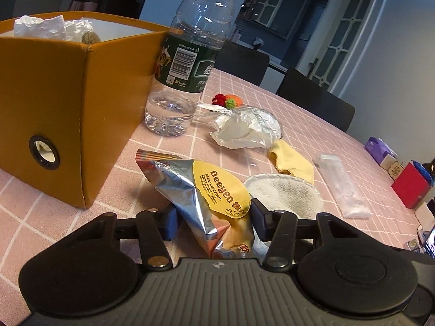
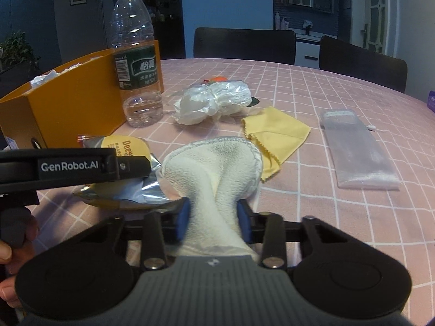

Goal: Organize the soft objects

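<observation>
My left gripper (image 1: 213,221) is shut on a silver and yellow wet-wipes pack (image 1: 201,190), tilted just above the pink checked tablecloth. The pack (image 2: 127,146) and the left gripper's arm also show in the right wrist view. My right gripper (image 2: 213,218) is shut on a round white towel pad (image 2: 217,168), bunched between the blue pads; the pad also shows in the left wrist view (image 1: 285,193). An orange storage box (image 1: 68,89) (image 2: 68,100) with crumpled white tissue inside stands at the left. A yellow cloth (image 1: 292,160) (image 2: 274,133) lies beyond the pad.
A water bottle (image 1: 190,54) (image 2: 136,62) stands by the box. A crumpled plastic bag (image 1: 244,127) (image 2: 212,100), a small crochet toy (image 1: 227,100) and a clear pouch (image 1: 342,187) (image 2: 359,149) lie on the table (image 2: 312,87). Dark chairs (image 2: 244,43) stand behind. Boxes (image 1: 407,187) sit at the right edge.
</observation>
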Available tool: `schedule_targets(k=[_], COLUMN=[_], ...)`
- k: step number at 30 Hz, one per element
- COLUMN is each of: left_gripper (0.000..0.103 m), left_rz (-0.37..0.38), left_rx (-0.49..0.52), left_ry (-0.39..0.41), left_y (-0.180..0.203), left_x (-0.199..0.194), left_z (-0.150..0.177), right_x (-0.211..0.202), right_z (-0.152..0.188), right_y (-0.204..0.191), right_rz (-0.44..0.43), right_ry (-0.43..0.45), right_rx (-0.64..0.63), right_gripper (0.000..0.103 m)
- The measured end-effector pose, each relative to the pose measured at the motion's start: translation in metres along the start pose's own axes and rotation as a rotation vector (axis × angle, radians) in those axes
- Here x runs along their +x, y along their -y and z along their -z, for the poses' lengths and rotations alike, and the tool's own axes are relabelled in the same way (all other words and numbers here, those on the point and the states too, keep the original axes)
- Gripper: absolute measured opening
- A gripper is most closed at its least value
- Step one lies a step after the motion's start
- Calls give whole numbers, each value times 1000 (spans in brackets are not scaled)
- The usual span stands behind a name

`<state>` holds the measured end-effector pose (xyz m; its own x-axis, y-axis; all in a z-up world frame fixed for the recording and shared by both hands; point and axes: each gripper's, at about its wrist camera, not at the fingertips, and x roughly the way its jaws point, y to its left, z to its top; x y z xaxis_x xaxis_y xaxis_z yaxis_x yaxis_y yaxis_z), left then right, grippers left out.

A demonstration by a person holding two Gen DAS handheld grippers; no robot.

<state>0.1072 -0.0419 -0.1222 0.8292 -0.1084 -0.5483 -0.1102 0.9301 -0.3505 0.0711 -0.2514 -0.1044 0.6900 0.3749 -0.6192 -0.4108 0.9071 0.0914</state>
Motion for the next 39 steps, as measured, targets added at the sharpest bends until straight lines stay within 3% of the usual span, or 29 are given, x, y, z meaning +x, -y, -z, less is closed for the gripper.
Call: schedule_targets(k=[5, 7, 10, 22, 30, 39], left_gripper=[53, 38, 26, 25, 25, 25], left_rz=[13, 30, 55, 99, 140, 48], left_rx=[41, 46, 59, 98, 125, 170], left_ry=[20, 32, 44, 114, 219, 317], left_y=[2, 0, 1, 0, -10, -52], left_x=[-9, -14, -22, -55, -113, -160], left_z=[4, 5, 3, -11, -38, -95], right_x=[-5, -11, -20, -54, -88, -90], right_z=[-2, -3, -5, -22, -57, -122], right_y=[8, 12, 18, 15, -19, -89], right_rz=[-17, -5, 11, -10, -135, -267], right_ry=[-10, -1, 14, 76, 169, 255], right_rx=[62, 73, 79, 79, -2, -177], right_gripper=[22, 22, 22, 22, 22, 22])
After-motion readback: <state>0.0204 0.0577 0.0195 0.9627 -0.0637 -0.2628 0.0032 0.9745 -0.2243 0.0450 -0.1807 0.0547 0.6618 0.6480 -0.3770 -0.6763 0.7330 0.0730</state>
